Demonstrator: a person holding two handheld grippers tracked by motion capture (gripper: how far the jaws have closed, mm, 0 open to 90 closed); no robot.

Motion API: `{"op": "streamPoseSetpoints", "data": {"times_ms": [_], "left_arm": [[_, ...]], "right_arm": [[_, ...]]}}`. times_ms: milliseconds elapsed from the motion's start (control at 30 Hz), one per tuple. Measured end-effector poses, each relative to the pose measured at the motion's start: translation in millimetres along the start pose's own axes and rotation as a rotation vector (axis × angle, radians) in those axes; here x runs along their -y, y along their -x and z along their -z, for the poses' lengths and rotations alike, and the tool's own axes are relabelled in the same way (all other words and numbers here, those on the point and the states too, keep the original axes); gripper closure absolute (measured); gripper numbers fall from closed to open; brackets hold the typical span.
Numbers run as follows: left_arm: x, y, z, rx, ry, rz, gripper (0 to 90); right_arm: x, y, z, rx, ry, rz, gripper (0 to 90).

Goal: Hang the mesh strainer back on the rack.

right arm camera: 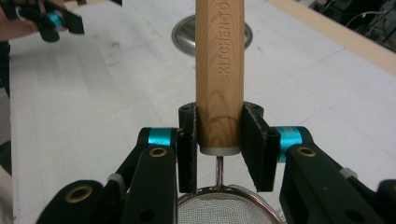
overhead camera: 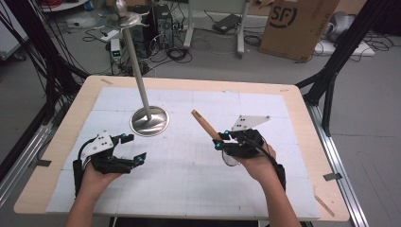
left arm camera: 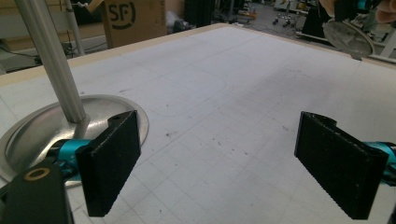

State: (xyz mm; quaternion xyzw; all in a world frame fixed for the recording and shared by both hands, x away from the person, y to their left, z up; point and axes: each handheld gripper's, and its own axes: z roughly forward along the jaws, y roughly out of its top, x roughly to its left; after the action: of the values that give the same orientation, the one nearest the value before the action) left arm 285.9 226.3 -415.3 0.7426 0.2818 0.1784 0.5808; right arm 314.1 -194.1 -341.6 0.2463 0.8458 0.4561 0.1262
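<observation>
White gridded matting (overhead camera: 189,161) covers the pale wooden table (overhead camera: 61,137). At near left, the left gripper (overhead camera: 130,147) rests with jaws wide apart, empty, beside a round steel-based stand (overhead camera: 149,121). Right of centre, the right gripper (overhead camera: 221,140) clamps the wooden-handled wire-mesh strainer (overhead camera: 206,125) by its handle, off the mat.

A wooden table (overhead camera: 56,142) carries a white gridded mat (overhead camera: 189,165) and a metal stand (overhead camera: 150,121).
</observation>
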Motion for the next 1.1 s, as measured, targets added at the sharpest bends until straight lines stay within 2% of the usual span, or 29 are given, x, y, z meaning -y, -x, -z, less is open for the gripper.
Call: {"op": "streamPoseSetpoints", "data": {"times_ms": [300, 633, 800, 900, 1100], "left_arm": [[-0.4, -0.9, 1.5, -0.001, 0.008, 0.003, 15.1], [-0.1, -1.7, 1.5, 0.002, 0.011, 0.007, 15.0], [-0.1, -1.9, 1.4, 0.002, 0.012, 0.007, 15.0], [-0.1, -1.6, 1.2, 0.002, 0.013, 0.007, 15.0], [-0.4, -1.1, 1.0, 0.004, 0.014, 0.005, 15.0]], "right_arm": [[-33.5, 7.6, 5.2, -0.039, 0.097, 0.031, 68.4], [-67.0, 19.5, 6.5, -0.067, 0.150, 0.090, 68.4], [-84.8, 23.7, 6.6, -0.079, 0.154, 0.099, 68.4], [-94.3, 25.5, 5.9, -0.074, 0.153, 0.123, 68.4], [-104.1, 31.0, 4.5, -0.083, 0.171, 0.115, 68.4]]}}
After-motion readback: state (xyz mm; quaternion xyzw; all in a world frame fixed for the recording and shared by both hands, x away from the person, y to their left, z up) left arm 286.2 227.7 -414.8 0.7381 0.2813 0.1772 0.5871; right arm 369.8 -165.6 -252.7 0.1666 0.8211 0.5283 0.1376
